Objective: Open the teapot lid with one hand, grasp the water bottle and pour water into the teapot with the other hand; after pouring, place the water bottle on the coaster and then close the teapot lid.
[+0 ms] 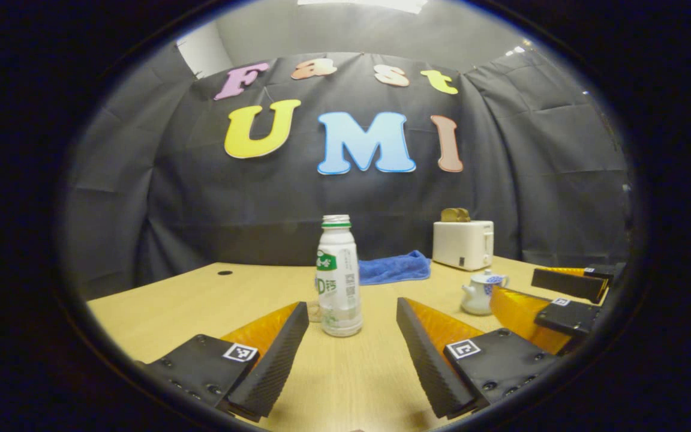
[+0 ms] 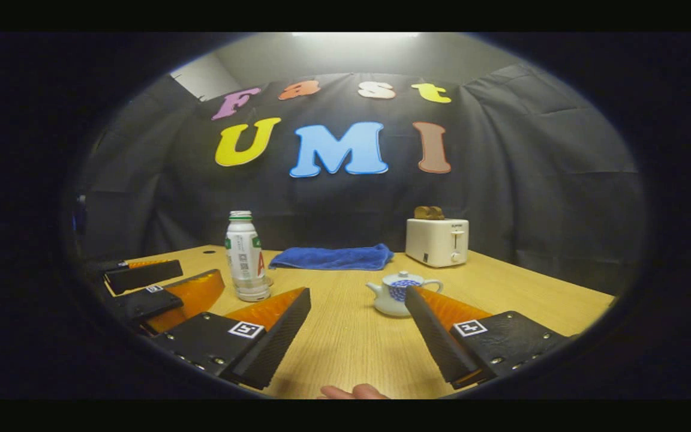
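- On the wooden table (image 1: pixel 201 300), the water bottle (image 1: pixel 338 276) stood upright and uncapped, straight ahead of the left gripper (image 1: pixel 351 327) and just beyond its fingertips.
- Both of that gripper's fingers were spread wide apart, one on each side of the bottle, touching nothing.
- Beside the bottle's foot on its left, a small clear coaster (image 1: pixel 314 312) lay partly hidden; whether the bottle touched it could not be told.
- Further right in the left gripper view, the white teapot (image 1: pixel 481 294) with blue pattern sat with its lid on, just beside the other gripper's fingers.
- Behind these, a blue cloth (image 1: pixel 394 267) lay folded near the table's back edge, and a white toaster (image 1: pixel 463 243) with toast (image 1: pixel 454 214) sticking out of its top stood to the right of it.
- From the right gripper view, the right gripper (image 2: pixel 357 318) was likewise open wide and empty, hovering low over the table.
- Its right finger overlapped the teapot (image 2: pixel 394 295) in the picture, the pot lying ahead and slightly right of centre, lid (image 2: pixel 402 278) closed.
- At the left of that view stood the bottle (image 2: pixel 245 257), with the left gripper's (image 2: pixel 165 283) fingers near it.
- At the bottom edge, a fingertip of the person's hand (image 2: pixel 352 392) peeked in.
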The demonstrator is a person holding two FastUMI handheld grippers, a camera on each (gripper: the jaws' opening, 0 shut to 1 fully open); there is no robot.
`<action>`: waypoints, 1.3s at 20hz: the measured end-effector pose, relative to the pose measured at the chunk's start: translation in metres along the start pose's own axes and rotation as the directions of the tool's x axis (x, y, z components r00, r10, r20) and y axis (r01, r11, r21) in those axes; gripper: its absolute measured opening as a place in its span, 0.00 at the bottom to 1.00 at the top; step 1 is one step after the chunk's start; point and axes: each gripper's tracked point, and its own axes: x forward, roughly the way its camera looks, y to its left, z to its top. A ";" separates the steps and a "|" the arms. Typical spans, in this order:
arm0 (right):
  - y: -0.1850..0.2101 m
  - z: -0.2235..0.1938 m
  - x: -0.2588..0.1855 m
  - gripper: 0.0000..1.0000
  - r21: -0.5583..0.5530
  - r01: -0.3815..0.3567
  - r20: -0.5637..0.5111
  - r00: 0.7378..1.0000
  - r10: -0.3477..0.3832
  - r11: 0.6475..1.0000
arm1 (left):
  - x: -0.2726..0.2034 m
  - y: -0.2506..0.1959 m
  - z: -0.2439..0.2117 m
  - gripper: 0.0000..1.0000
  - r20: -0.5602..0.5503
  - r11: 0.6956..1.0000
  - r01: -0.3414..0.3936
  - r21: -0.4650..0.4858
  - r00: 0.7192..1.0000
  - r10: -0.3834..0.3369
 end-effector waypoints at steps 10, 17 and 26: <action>-0.014 -0.004 0.050 0.98 -0.093 -0.058 -0.057 0.997 0.053 0.994 | 0.033 -0.006 -0.008 1.00 -0.053 0.998 0.056 0.018 0.997 -0.055; -0.037 0.003 0.110 0.72 0.003 -0.020 -0.149 0.989 0.021 1.000 | 0.062 0.020 0.016 0.97 -0.030 0.997 0.008 -0.076 0.999 -0.011; -0.038 -0.005 0.128 0.48 -0.037 -0.024 -0.189 0.982 0.017 0.999 | 0.070 0.036 0.013 0.99 -0.050 0.993 -0.013 -0.119 0.999 0.007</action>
